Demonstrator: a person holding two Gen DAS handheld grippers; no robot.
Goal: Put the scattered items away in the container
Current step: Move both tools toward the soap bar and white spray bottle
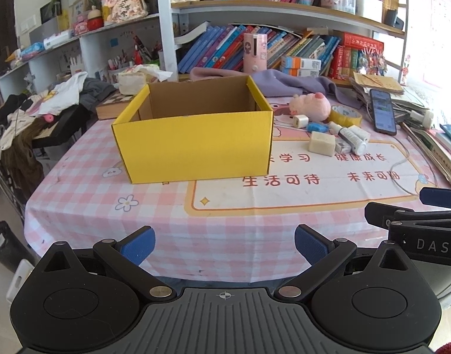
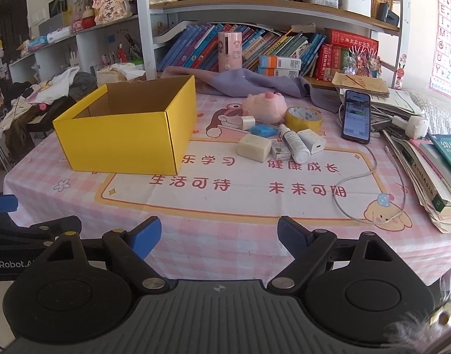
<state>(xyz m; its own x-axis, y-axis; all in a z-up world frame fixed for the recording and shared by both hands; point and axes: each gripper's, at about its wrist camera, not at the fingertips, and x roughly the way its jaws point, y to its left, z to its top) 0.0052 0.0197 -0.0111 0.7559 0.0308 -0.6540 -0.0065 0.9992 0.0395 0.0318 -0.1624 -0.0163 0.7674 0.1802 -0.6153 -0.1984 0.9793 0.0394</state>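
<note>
An open yellow cardboard box [image 1: 193, 144] [image 2: 122, 141] stands on the pink checked tablecloth; what I see of its inside is bare. To its right lies a cluster of small items: a pink plush toy [image 2: 265, 106], a yellow tape roll [image 2: 303, 118], a cream soap block [image 2: 254, 147], a white spray bottle [image 2: 293, 143], a white charger [image 2: 312, 141], a blue item [image 2: 263, 130] and a small white plug [image 2: 248, 122]. My left gripper [image 1: 224, 246] hangs open over the table's near edge. My right gripper [image 2: 219, 237] is open too, well short of the items, nothing between its fingers.
A phone [image 2: 356, 115] with a white cable [image 2: 370, 183] lies right of the cluster. Stacked books and papers [image 2: 426, 174] line the right edge. A purple cloth [image 2: 254, 84] lies behind, before bookshelves. Clothes are piled at the left [image 1: 33, 112].
</note>
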